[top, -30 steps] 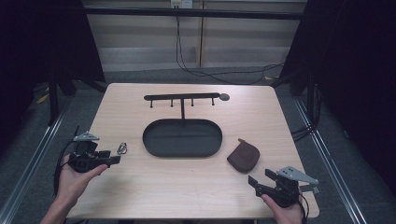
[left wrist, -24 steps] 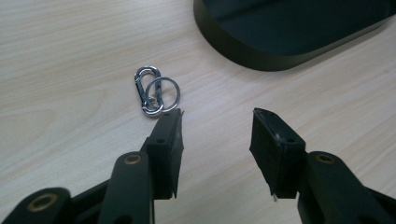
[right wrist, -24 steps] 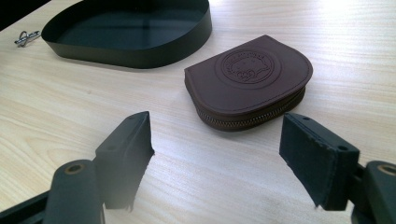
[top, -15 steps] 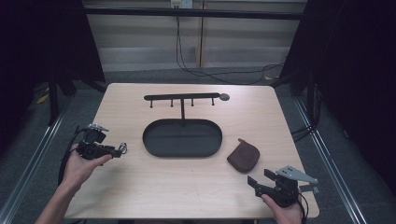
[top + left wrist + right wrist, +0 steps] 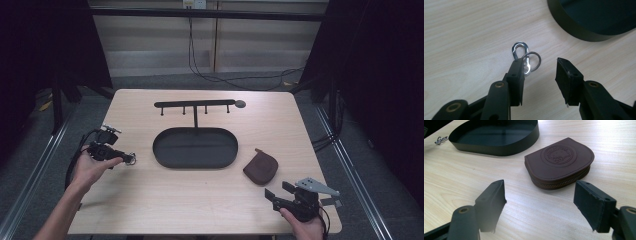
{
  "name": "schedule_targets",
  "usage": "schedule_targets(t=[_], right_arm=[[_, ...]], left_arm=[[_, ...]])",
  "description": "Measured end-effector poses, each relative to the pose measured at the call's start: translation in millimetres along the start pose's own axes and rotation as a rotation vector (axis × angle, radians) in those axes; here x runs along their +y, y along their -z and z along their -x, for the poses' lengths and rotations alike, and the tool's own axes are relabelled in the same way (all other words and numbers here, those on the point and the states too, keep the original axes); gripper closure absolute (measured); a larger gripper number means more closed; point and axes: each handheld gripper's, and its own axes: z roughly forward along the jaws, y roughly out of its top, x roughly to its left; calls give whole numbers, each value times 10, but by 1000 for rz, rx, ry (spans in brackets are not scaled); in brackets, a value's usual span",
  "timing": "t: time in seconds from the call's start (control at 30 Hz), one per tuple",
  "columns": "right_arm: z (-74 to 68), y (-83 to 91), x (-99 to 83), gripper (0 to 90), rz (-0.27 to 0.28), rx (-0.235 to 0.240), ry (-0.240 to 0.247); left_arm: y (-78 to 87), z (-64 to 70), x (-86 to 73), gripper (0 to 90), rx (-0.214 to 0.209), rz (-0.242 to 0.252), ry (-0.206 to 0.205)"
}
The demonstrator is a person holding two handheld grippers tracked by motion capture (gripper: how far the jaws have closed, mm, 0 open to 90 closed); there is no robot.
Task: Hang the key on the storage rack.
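A silver carabiner with a key ring (image 5: 525, 58) lies flat on the wooden table, left of the black oval tray (image 5: 195, 166). My left gripper (image 5: 540, 67) is open just above the table; its left jaw tip overlaps the carabiner's near end and the right jaw stands apart. From the high view, the left gripper (image 5: 122, 157) reaches the carabiner (image 5: 131, 158). A brown zipped pouch (image 5: 560, 160) rests right of the tray. My right gripper (image 5: 541, 188) is open, a little short of the pouch (image 5: 261, 167), with nothing between its jaws. The right gripper (image 5: 277, 192) sits near the front right corner.
A black rack with several hooks (image 5: 195, 105) stands behind the tray. The tray wall (image 5: 574, 27) is close to the carabiner, up and to the right. Table edges run near both hands. Cables lie on the floor beyond the table.
My left gripper has moved away from the table's front edge and to the right, bringing its jaw tips onto the carabiner. The right gripper has stayed put.
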Motion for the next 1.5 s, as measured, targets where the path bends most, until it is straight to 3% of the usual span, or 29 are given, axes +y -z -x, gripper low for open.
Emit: schedule_targets(t=[0.2,0.3,0.4,0.7,0.9,1.1,1.2,1.3,1.37,1.5], right_arm=[[0,-7,0,253,-6,3,0],[2,-9,0,253,-9,1,-2],[2,-9,0,253,-9,3,-2],[5,-17,-2,253,-16,7,0],[6,-19,-3,252,-18,10,-3],[6,-19,-4,252,-21,9,-7],[8,-20,-3,252,-22,8,-7],[9,-21,-3,252,-22,11,-11],[11,-20,-3,252,-22,10,-14],[12,-22,-3,252,-22,10,-13]], left_arm=[[-26,-60,92,617,-2,-34,-2],[-45,-47,148,651,-12,-53,-29],[-87,-23,191,662,-19,-62,-30],[-228,-50,285,622,-15,-118,-43],[-319,-20,310,573,25,-155,-64],[-394,-4,314,562,29,-165,-67],[-414,10,309,579,43,-174,-71],[-439,23,296,643,43,-203,-110],[-442,28,290,674,58,-202,-108],[-439,28,289,723,50,-212,-121]])
